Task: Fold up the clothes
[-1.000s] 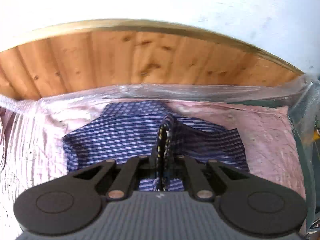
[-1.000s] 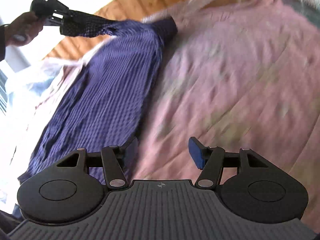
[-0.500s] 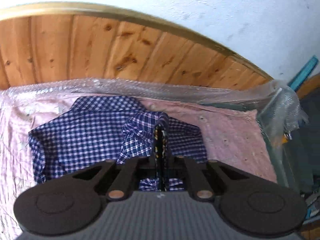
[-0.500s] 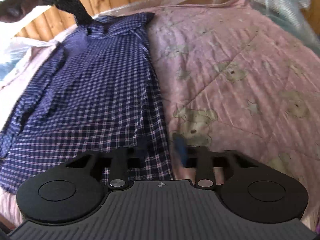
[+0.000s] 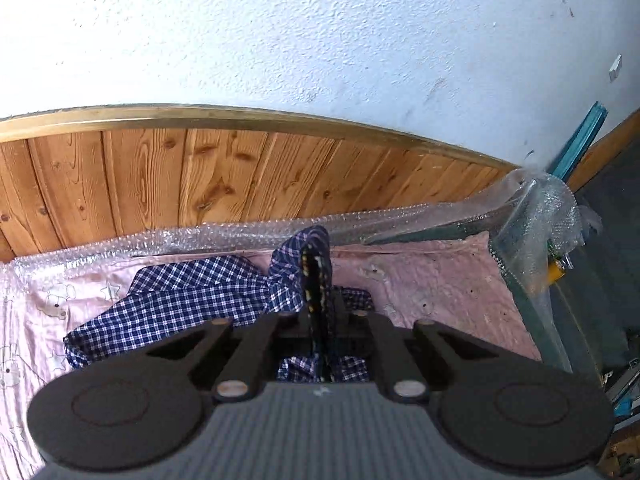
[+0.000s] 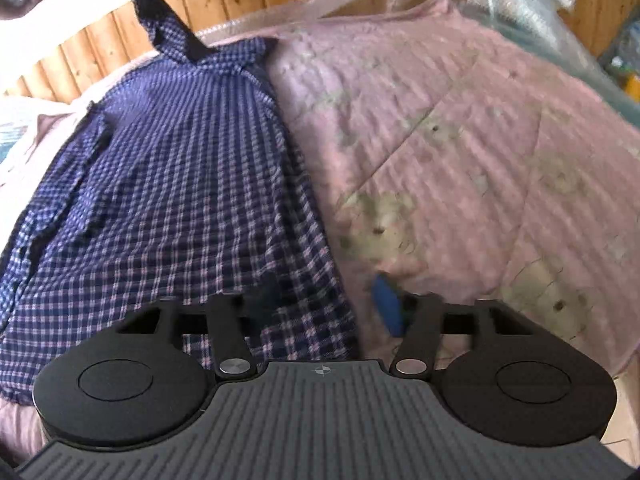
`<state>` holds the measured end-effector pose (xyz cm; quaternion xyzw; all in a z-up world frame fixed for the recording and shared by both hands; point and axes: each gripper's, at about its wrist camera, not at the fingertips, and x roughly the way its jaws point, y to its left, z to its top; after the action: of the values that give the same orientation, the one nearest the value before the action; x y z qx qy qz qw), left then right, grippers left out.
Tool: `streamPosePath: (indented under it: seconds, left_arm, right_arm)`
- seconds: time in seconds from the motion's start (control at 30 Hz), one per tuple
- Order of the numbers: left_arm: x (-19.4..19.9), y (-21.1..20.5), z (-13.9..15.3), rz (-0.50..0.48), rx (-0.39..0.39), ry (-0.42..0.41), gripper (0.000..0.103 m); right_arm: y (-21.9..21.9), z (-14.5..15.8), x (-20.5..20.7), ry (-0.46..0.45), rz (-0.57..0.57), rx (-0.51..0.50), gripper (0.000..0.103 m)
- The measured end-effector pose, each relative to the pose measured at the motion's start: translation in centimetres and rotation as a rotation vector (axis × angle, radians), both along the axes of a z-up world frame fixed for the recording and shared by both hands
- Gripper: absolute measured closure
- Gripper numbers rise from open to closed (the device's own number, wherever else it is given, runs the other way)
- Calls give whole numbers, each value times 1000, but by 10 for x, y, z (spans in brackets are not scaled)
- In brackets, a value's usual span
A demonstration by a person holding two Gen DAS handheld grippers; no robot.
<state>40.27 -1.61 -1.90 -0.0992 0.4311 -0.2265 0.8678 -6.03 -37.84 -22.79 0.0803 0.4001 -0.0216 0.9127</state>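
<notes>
Left gripper [image 5: 318, 312] clamped on the collar end of the checked shirt [image 6: 168, 208], lifting it off the pink quilt [image 6: 460, 128] — right gripper [image 6: 328, 304] spread open astride the near hem edge, long axis running straight between the two.

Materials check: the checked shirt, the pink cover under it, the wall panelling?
Checked shirt: thin woven fabric, likely cotton; it drapes and creases. Pink cover: quilted textile, stitched lines, bear print. Wall panelling: knotty wood boards, glossy, probably varnished.

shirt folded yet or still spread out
Spread: the checked shirt lies open along the pink quilt, one end pinched up by the left tool.
</notes>
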Motion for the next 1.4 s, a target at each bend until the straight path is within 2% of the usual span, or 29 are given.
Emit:
streamPosePath:
  seconds: [0.03,0.17,0.23,0.33,0.47,0.53,0.6,0.67,0.83,0.9,0.97,1.03,1.1,1.2,1.27,1.4]
  left_arm:
    - [0,5,2,4,-3,-3,98]
    - [-1,25,12,18,-17,-15,98]
    - [-2,34,16,25,-24,-21,98]
    - [4,68,7,98,-13,4,98]
    - [11,106,-11,189,-27,37,98]
    - [16,110,-24,178,-9,69,98]
    - [17,108,-31,172,33,67,98]
    - [16,110,-38,175,40,63,98]
    - [9,115,-43,207,62,55,98]
    - [5,113,-48,207,127,71,97]
    - [-1,112,-57,207,190,80,98]
    - [-9,111,-60,221,213,74,98]
    - [-20,113,-60,253,226,52,98]
    - [-41,116,-53,311,218,13,98]
    - [-55,114,-47,339,227,-7,98]
    - [-61,111,-47,355,223,27,97]
  right_arm:
    - [1,2,1,1,6,-2,103]
    - [17,28,-1,-58,50,-72,103]
    - [35,42,-2,-82,112,-104,103]
    - [72,52,-5,-91,219,-164,103]
    - [118,40,-7,-36,336,-258,103]
    - [132,28,-9,5,371,-292,103]
    - [139,15,-12,43,398,-322,103]
    - [142,7,-13,73,414,-337,103]
    - [132,7,-10,109,402,-299,103]
    - [123,13,-8,122,431,-221,102]
    - [109,27,-3,123,479,-98,92]
    - [90,51,6,81,487,20,86]
    - [65,79,27,21,463,127,85]
    - [35,104,79,-52,440,191,84]
    - [21,108,125,-82,433,186,82]
    - [13,96,249,-127,446,124,82]
